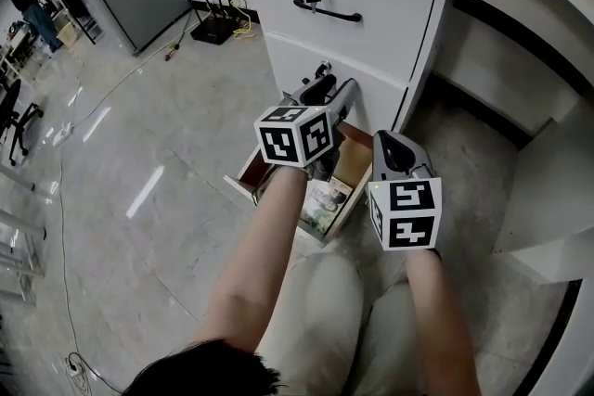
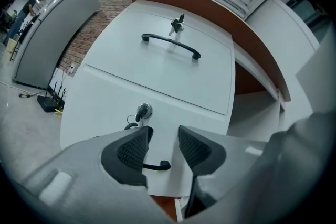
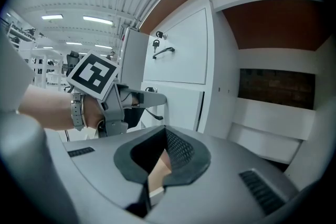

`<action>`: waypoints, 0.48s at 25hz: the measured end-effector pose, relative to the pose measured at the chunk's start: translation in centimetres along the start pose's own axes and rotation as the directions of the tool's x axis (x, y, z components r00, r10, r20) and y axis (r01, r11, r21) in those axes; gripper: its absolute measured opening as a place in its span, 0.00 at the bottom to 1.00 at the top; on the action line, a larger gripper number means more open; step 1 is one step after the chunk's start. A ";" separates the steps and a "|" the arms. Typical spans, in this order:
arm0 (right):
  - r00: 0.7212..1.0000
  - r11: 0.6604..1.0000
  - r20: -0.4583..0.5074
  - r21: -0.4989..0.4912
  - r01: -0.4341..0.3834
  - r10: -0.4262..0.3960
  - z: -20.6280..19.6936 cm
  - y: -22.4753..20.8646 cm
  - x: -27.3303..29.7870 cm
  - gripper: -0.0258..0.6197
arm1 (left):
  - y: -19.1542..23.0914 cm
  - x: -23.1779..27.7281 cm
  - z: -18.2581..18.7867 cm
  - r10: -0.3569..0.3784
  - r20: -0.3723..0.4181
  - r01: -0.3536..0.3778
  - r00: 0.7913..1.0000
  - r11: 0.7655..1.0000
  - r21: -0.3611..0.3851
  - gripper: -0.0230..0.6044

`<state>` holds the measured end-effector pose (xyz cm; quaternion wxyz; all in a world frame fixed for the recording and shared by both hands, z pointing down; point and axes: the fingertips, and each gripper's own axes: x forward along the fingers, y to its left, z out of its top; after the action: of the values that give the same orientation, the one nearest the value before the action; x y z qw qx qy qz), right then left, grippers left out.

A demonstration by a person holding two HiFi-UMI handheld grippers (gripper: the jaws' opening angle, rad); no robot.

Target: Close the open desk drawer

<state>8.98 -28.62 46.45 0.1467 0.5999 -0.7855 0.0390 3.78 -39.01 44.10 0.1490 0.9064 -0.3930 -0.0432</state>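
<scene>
L gripper (image 1: 325,88) (image 2: 161,136): jaws apart, nothing btwn the pads. It points level at the closed drawer front (image 2: 157,86), and that front's black handle (image 2: 157,166) shows thru the gap, just beyond the tips, not touched.

Below & slightly right of the L gripper is the open drawer (image 1: 356,142) (image 2: 163,208). It's pulled well out of the pedestal, w/ papers or small packs (image 1: 327,199) lying inside. So I'd say the task is not done, prob. barely begun: neither gripper is on the drawer, and the whole push-in is left.

Drawer's long axis runs from the pedestal out toward my operator's knees, a diagonal in the head view. Its white front faces the person, its back end sits under the L gripper.

R gripper (image 1: 388,140) (image 3: 165,131): tips together, holding nothing. It hangs just right of the drawer's side wall and tilts a bit down.
</scene>
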 end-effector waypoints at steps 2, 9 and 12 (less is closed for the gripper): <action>1.000 1.000 -0.004 0.002 0.002 -0.002 -0.1 0.0 -0.1 0.06 | -0.1 0.1 -0.1 0.004 0.000 -0.004 1.000 1.000 0.001 0.31; 1.000 1.000 -0.003 -0.003 -0.002 0.002 -0.2 0.2 -0.7 0.06 | -0.2 0.8 -0.1 0.017 -0.001 -0.017 1.000 1.000 0.008 0.31; 1.000 1.000 -0.004 -0.002 -0.002 0.002 -0.4 0.0 -0.6 0.06 | 0.0 1.4 -0.1 0.016 -0.007 -0.016 1.000 1.000 0.013 0.31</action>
<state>9.20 -28.01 46.72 0.1487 0.5989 -0.7859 0.0394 4.79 -39.99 44.24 0.1447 0.9043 -0.3999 -0.0365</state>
